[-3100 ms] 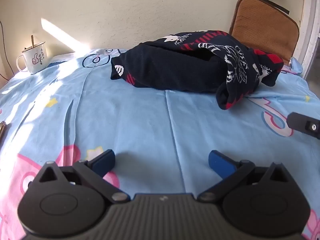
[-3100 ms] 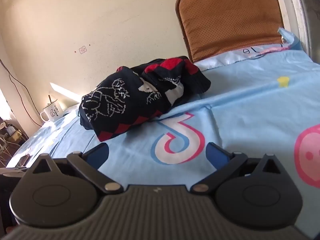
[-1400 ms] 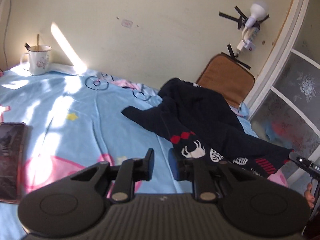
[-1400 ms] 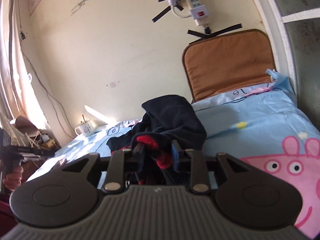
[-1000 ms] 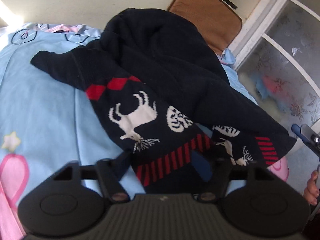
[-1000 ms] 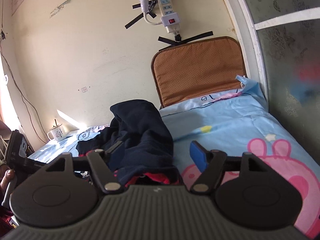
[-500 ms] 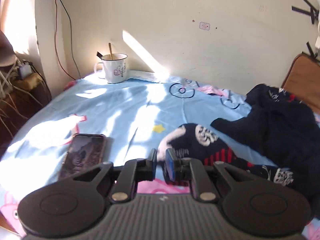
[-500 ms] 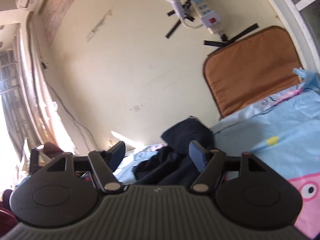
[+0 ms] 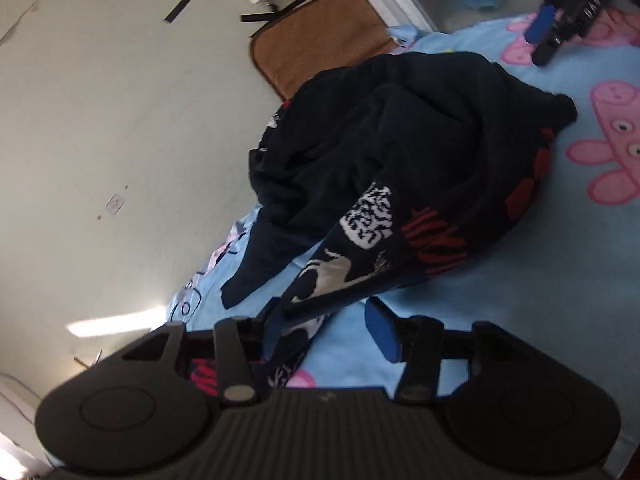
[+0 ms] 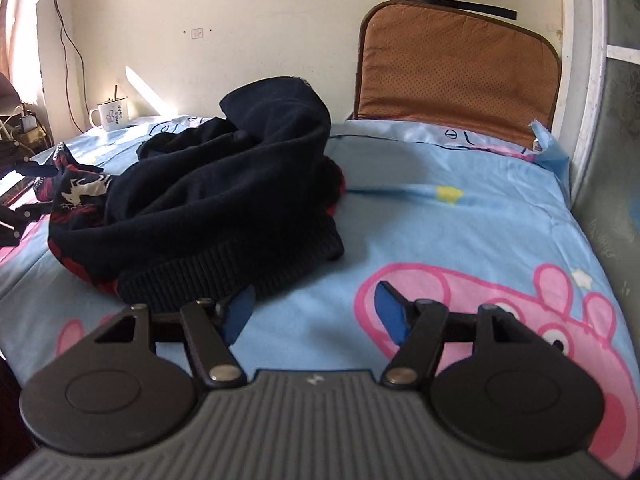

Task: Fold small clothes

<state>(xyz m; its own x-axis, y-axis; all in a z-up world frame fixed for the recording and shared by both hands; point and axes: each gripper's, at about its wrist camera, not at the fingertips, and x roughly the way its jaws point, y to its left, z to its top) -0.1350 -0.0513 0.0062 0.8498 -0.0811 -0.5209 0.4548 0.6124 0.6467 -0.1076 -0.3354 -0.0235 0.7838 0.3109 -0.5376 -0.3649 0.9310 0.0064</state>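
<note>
A dark navy knit sweater (image 9: 400,152) with red and white patterns lies bunched on the blue cartoon bedsheet (image 9: 520,280). My left gripper (image 9: 324,328) is open, tilted, with a patterned sleeve end lying over its left finger (image 9: 272,328). In the right wrist view the sweater (image 10: 224,200) lies in a heap ahead and left. My right gripper (image 10: 316,312) is open and empty, its left fingertip just at the ribbed hem (image 10: 224,272). The right gripper (image 9: 560,28) shows far off in the left wrist view.
A brown cushion (image 10: 456,76) leans on the wall at the bed's head. A white mug (image 10: 110,114) stands at the far left corner. A glass-panelled frame (image 10: 608,120) borders the right side. The left gripper's body (image 10: 16,200) shows at the left edge.
My left gripper has opened and swung round toward the sweater, the sleeve end now draped on its finger. My right gripper has dropped low to the sheet at the hem, still open.
</note>
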